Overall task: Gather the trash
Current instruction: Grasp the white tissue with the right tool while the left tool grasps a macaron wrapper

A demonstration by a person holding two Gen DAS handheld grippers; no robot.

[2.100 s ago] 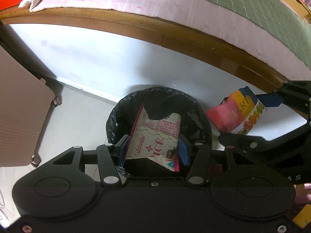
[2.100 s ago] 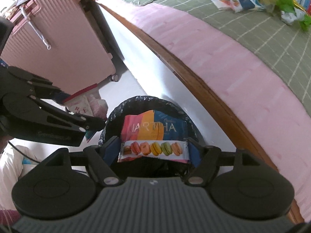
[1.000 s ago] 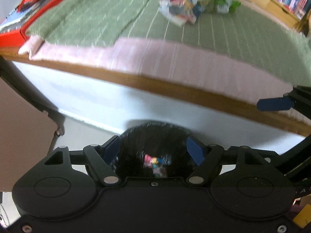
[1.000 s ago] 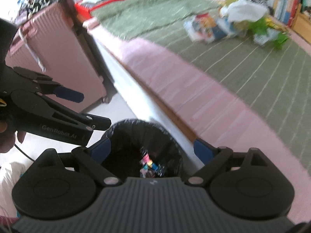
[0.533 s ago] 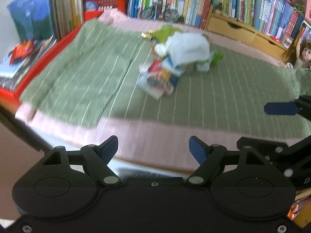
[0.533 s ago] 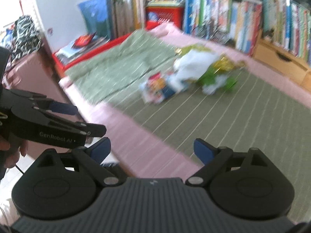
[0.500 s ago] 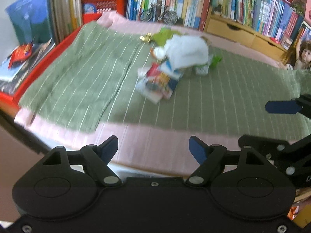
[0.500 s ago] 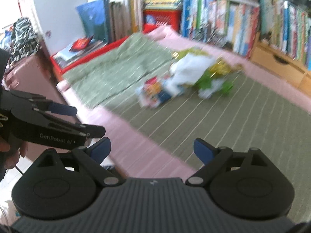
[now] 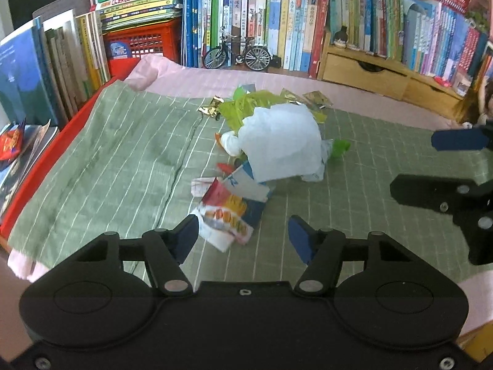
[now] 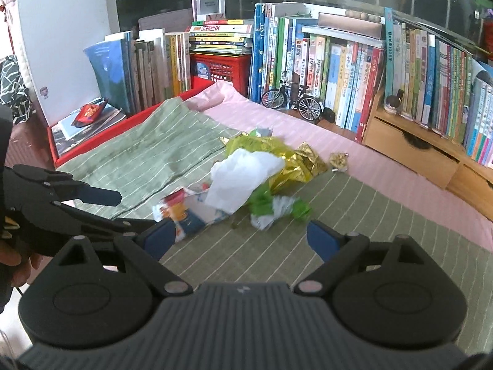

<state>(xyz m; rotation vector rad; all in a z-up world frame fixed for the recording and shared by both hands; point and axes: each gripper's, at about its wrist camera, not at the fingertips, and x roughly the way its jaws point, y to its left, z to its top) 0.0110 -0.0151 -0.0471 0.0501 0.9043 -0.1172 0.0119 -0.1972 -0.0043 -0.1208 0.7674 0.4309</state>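
A heap of trash lies on the green striped blanket (image 9: 117,166): a white crumpled bag (image 9: 282,143), colourful snack wrappers (image 9: 229,212), green scraps (image 9: 339,148) and gold foil (image 9: 314,97). My left gripper (image 9: 243,237) hovers just short of the wrappers, its jaws closing with nothing between them. From the right wrist view the same heap shows the white bag (image 10: 243,178), wrappers (image 10: 185,212), green scraps (image 10: 277,208) and gold foil (image 10: 295,160). My right gripper (image 10: 240,239) stands open and empty near the heap. Each gripper appears at the edge of the other's view.
Rows of books (image 9: 277,27) line the far side of the bed, with a model bicycle (image 9: 237,54), a red crate (image 9: 138,43) and wooden drawers (image 9: 379,77). Books (image 9: 18,151) lie on a red ledge at the left. A pink sheet (image 10: 385,166) edges the blanket.
Both grippers let their wrappers go into the black bin, then rose and swung up onto the bed. The trash heap has come closer, and the left jaws have narrowed.
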